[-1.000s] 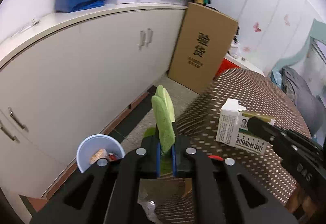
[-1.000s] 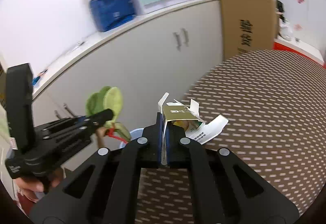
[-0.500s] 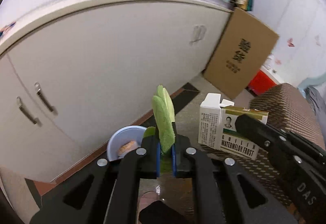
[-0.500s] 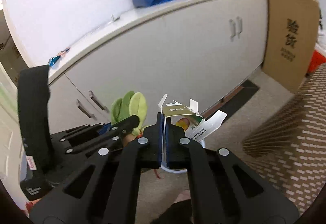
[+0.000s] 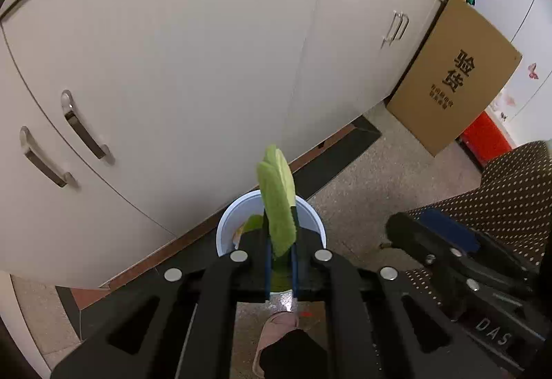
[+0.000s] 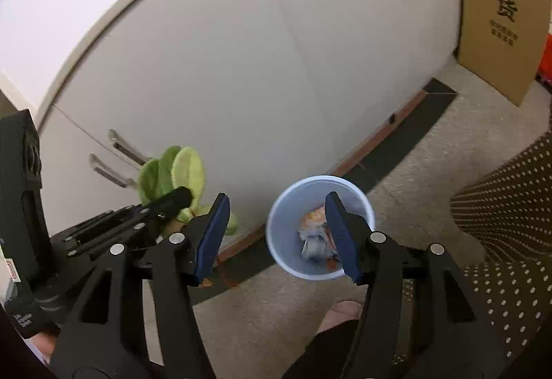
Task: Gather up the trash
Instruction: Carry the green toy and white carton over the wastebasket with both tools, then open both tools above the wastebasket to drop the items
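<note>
My left gripper [image 5: 279, 241] is shut on a green fuzzy leaf-shaped piece [image 5: 277, 203] and holds it above the light blue trash bin [image 5: 226, 230] on the floor. From the right wrist view the green piece [image 6: 172, 173] sits left of the bin [image 6: 286, 254], which holds crumpled trash [image 6: 315, 241]. My right gripper [image 6: 276, 234] is open and empty above the bin. The right gripper also shows in the left wrist view [image 5: 448, 251] at the right.
White cabinets [image 5: 207, 68] with metal handles stand behind the bin. A cardboard box [image 5: 455, 75] leans at the right beside a red crate [image 5: 486, 137]. A dotted brown tablecloth [image 6: 510, 206] edges the right. A foot in a pink slipper [image 6: 339, 311] is below.
Both grippers swung from the table to over the bin. The right gripper opened and no longer holds the cigarette carton.
</note>
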`<state>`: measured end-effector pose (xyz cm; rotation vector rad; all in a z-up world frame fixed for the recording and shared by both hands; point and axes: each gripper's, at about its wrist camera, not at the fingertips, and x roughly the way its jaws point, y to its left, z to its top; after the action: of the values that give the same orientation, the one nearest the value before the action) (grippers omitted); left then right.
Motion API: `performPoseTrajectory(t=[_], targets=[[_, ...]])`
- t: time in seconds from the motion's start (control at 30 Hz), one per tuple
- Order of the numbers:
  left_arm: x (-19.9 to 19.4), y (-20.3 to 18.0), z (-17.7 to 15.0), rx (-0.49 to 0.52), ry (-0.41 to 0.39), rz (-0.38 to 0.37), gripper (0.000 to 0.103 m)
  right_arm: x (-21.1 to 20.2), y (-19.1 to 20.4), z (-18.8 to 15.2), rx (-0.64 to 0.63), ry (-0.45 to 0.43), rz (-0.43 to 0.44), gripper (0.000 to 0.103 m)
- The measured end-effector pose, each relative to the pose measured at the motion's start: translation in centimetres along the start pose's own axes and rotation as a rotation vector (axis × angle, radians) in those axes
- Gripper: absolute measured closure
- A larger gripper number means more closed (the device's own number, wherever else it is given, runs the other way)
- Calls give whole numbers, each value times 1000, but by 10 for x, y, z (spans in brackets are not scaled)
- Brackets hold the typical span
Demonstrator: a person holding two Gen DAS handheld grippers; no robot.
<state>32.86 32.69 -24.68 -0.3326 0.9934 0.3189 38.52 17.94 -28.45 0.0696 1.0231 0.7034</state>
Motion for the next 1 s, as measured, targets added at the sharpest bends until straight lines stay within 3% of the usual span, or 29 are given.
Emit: performPoseTrajectory(t=[0.23,0.57,0.63,0.67,0.7,0.77,1.0], targets=[[12,-6,-1,15,22,-13,95,-5,-3,-4,-41,-34,-123,39],[8,-21,12,37,-2,-15,94,-29,-2,-6,-41,-109,-224,32],[7,-23,16,43,-5,-12,90,-35,-5,-5,-29,-136,-244,32],[6,-25,17,49,-9,-13,81,-38,-6,-5,-23,-144,-244,32],[6,-28,17,59,-12,-6,58,-42,-7,-6,-15,-151,-245,31],[1,-32,18,85,-45,45,37,-49,-9,-5,-5,-163,-254,31],[-21,-42,11,114,-57,34,37,-78,-5,-9,4,-188,-268,29]])
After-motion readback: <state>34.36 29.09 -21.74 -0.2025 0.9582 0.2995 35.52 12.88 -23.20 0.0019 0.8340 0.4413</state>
